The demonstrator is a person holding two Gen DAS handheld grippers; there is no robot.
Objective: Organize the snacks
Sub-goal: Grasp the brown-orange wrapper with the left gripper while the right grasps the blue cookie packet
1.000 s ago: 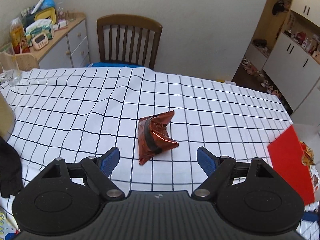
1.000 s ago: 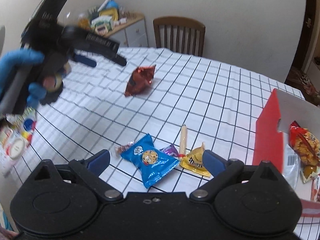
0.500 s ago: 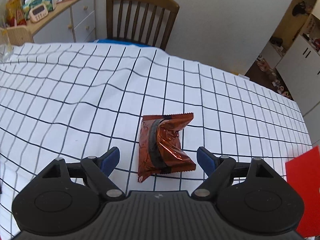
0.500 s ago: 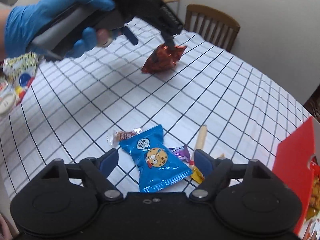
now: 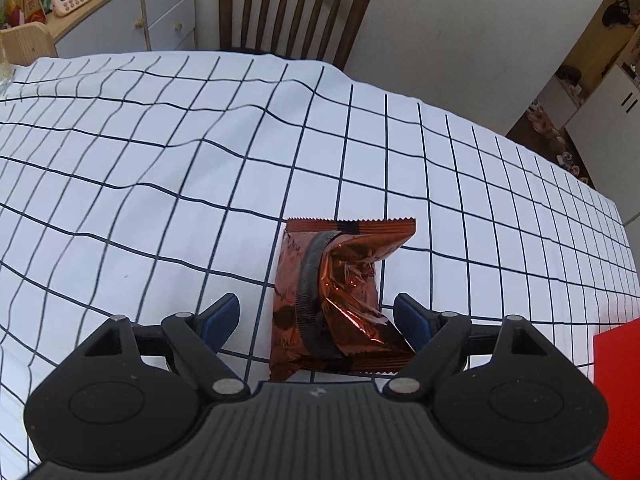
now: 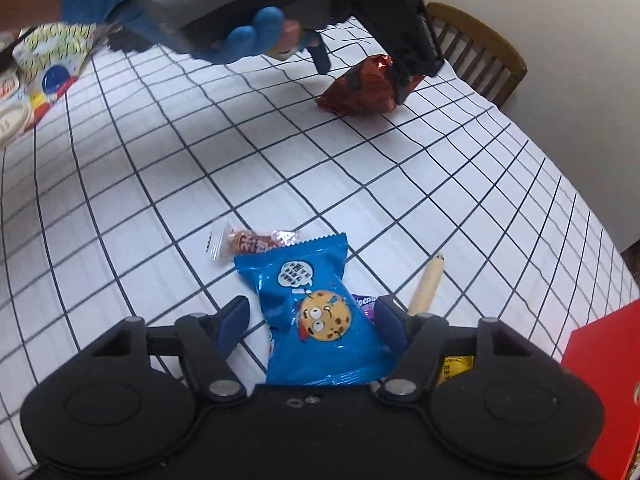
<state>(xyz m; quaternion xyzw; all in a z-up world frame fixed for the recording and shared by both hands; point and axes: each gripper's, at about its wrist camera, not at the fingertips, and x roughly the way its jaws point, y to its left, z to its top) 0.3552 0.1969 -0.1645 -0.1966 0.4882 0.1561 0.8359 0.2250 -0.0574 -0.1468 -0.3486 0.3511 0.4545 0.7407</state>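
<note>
A crinkled copper-red snack packet (image 5: 340, 300) lies on the checked tablecloth (image 5: 160, 184). My left gripper (image 5: 318, 322) is open, with its blue pads on either side of the packet's near end. The right wrist view shows the same packet (image 6: 360, 90) with the left gripper (image 6: 362, 70) straddling it, held by a blue-gloved hand (image 6: 192, 4). My right gripper (image 6: 314, 324) is open around a blue cookie packet (image 6: 320, 316). Beside that lie a small wrapped candy (image 6: 250, 240), a purple wrapper (image 6: 366, 306), a pale stick snack (image 6: 426, 288) and a yellow packet (image 6: 454, 368).
A red box (image 6: 600, 384) stands at the right table edge, also showing as the red box (image 5: 618, 396) in the left wrist view. A wooden chair (image 5: 292, 8) sits behind the table, a drawer cabinet (image 5: 152, 12) to its left. Yellow-and-white snack bags (image 6: 44, 68) lie far left.
Both grippers moved forward and down. The red packet now sits between my left pads, and the blue cookie packet sits between my right pads. Both stay open.
</note>
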